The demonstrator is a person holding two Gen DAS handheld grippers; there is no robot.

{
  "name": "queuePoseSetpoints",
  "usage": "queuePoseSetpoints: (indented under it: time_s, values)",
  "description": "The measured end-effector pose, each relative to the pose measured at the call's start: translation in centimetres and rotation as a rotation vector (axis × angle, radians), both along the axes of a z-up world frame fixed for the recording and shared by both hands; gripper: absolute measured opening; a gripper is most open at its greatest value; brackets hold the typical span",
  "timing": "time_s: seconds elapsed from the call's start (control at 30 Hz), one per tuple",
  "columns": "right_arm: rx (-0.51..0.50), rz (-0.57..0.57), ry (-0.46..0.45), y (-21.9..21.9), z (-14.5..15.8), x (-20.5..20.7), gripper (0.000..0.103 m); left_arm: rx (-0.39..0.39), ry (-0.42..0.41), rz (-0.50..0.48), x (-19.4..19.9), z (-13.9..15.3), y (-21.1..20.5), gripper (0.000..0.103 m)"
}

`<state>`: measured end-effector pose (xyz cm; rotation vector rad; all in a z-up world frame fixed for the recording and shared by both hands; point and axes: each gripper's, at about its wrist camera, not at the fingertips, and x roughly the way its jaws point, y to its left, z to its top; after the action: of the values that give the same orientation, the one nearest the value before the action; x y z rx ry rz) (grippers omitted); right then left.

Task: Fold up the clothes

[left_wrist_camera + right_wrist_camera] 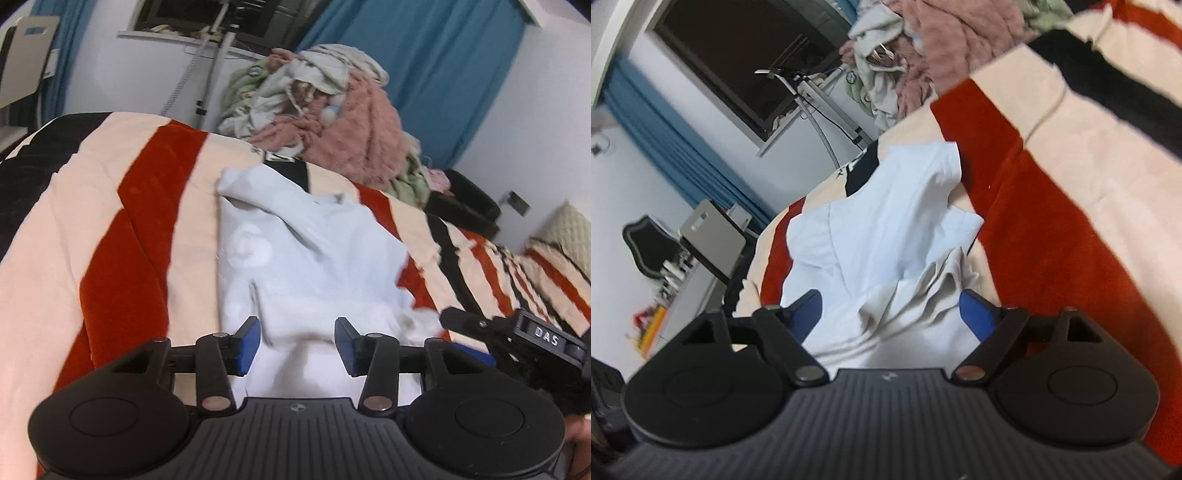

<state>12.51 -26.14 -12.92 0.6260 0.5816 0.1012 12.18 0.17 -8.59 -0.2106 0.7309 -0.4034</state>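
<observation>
A pale blue shirt (pixel 314 251) with a white round print lies crumpled on the striped bedspread (pixel 140 206). My left gripper (pixel 297 341) is open, its blue pads on either side of the shirt's near hem. In the right wrist view the same shirt (pixel 886 221) stretches away from the camera, with a bunched grey-white fold close to the fingers. My right gripper (pixel 892 314) is open over that near part of the shirt. The right gripper's black body also shows at the right edge of the left wrist view (pixel 517 332).
A pile of unfolded clothes (pixel 332 107), pink, green and white, sits at the far side of the bed. Blue curtains (pixel 424 55), a window and a stand with a hose (pixel 207 74) are behind. A chair and desk (pixel 709 236) stand beside the bed.
</observation>
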Motion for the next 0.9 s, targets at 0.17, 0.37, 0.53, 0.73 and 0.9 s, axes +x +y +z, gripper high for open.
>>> queuePoseSetpoints:
  time_s: [0.17,0.37,0.53,0.73,0.9]
  values:
    - [-0.190,0.017,-0.022,2.1,1.5,-3.0,0.083,0.136,-0.002,-0.035,-3.0,-1.4,-1.8,0.052]
    - [-0.264,0.031,-0.032,3.4,1.5,-5.0,0.082,0.251,0.006,-0.002,-3.7,-4.9,-2.5,0.054]
    - [-0.319,0.015,-0.045,4.0,1.9,-6.1,0.082,0.275,-0.023,0.007,-5.2,-3.8,-2.8,0.054]
    - [-0.387,0.011,-0.084,5.1,3.2,-8.0,0.082,0.175,-0.010,0.036,-8.4,-0.9,-1.3,0.062]
    - [-0.433,0.013,-0.101,5.9,3.7,-8.6,0.082,-0.088,0.015,0.014,-12.2,1.1,1.1,0.076]
